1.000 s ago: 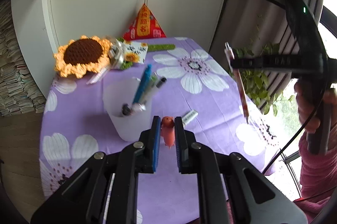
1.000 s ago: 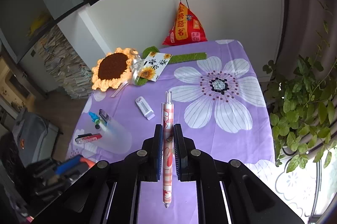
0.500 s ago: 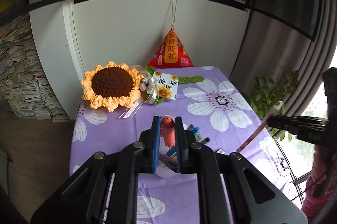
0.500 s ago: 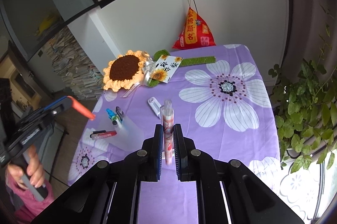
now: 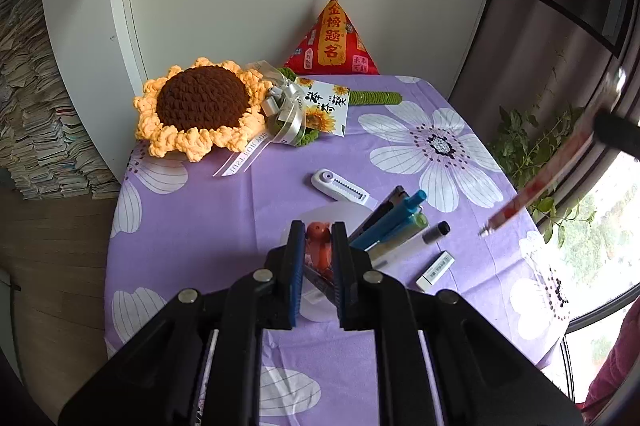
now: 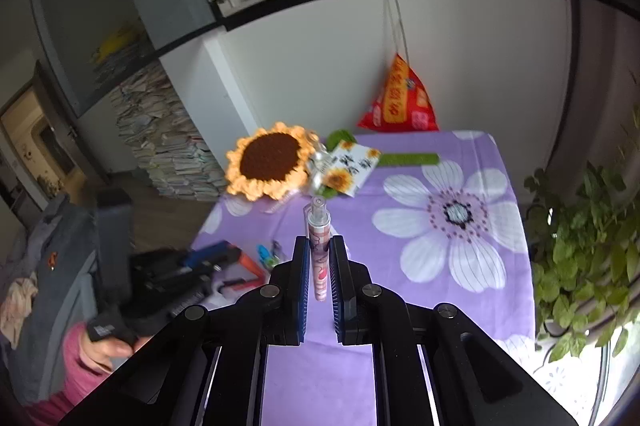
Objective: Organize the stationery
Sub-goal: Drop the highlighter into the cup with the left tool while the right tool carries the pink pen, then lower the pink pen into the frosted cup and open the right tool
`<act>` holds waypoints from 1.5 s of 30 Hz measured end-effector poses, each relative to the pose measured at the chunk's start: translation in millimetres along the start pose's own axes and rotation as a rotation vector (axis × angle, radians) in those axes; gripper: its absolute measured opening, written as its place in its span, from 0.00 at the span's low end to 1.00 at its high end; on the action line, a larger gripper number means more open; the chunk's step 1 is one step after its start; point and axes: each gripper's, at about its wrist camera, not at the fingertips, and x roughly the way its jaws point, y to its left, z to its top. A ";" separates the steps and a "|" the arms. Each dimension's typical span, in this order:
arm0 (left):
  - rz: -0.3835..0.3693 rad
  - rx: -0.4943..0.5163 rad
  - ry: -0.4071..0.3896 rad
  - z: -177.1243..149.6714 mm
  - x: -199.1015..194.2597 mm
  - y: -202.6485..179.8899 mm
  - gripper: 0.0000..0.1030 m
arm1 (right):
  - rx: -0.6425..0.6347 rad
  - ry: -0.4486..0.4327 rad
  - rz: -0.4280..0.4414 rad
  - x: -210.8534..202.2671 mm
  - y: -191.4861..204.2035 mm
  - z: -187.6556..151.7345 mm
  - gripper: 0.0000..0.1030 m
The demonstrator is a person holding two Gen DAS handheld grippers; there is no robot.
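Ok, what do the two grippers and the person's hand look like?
Both the left gripper and right gripper are matte black plastic, angular forked frames with round silver screws, and flat parallel fingers lined with blue pads. The bare hand grips a black handle; its sleeve is pink.

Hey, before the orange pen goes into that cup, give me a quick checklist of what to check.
1. Left tongs grip on the orange carrot-shaped pen: ok, clamped between the pads.
2. Pen over the translucent white plastic cup: ok, cup lies right behind the tip.
3. Room in the cup beside the blue pens: cannot tell, tongs hide the mouth.
4. Right tongs holding the pink patterned pen: ok.
5. Right tongs clear of the cup: ok, off to the side.
6. White rectangular eraser and white correction tape still loose on the purple flowered tablecloth: not ok.
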 end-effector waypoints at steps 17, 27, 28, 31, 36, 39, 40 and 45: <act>0.054 -0.026 -0.093 -17.2 -29.2 12.4 0.17 | -0.124 0.009 0.048 39.8 69.9 16.8 0.11; 0.114 -0.012 -0.134 -25.2 -42.2 13.2 0.26 | -0.137 0.068 0.030 68.2 75.4 5.5 0.11; 0.121 -0.013 -0.134 -25.9 -42.4 14.1 0.26 | -0.137 0.073 0.030 69.7 75.9 4.4 0.11; 0.125 -0.040 -0.127 -29.3 -42.6 20.7 0.26 | -0.143 0.084 0.017 74.2 77.2 0.9 0.11; 0.124 -0.074 -0.122 -35.6 -43.7 29.4 0.26 | -0.149 0.120 -0.002 88.5 77.8 -8.1 0.11; 0.124 -0.075 -0.118 -38.4 -43.7 31.6 0.26 | -0.144 0.145 0.000 96.5 76.6 -12.7 0.11; 0.124 -0.075 -0.117 -39.5 -43.6 31.7 0.27 | -0.144 0.154 0.000 99.4 76.8 -14.6 0.11; 0.111 -0.077 -0.100 -43.8 -39.5 29.9 0.27 | -0.157 0.179 -0.010 108.4 80.7 -20.8 0.11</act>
